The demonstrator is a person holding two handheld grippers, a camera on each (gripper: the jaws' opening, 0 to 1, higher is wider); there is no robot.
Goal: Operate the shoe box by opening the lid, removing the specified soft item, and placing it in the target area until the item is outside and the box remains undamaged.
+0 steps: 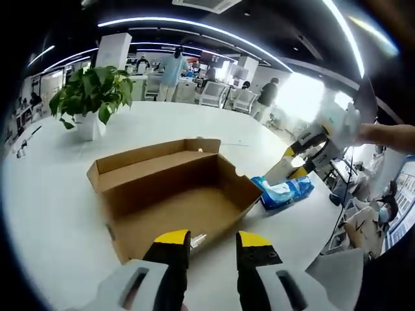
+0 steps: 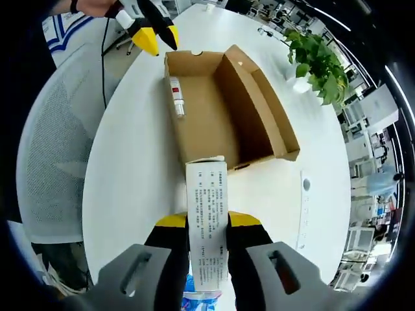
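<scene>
An open brown cardboard shoe box lies on the white table. A small white and red item rests against its inner wall. My right gripper is shut on a soft blue and white tissue pack. In the left gripper view the pack sits low, just outside the box's right end. My left gripper stands open at the box's opposite end with nothing between its jaws.
A potted green plant stands on the table beyond the box. A grey mesh chair stands at the table's edge. A small round disc is set into the tabletop. People stand far behind.
</scene>
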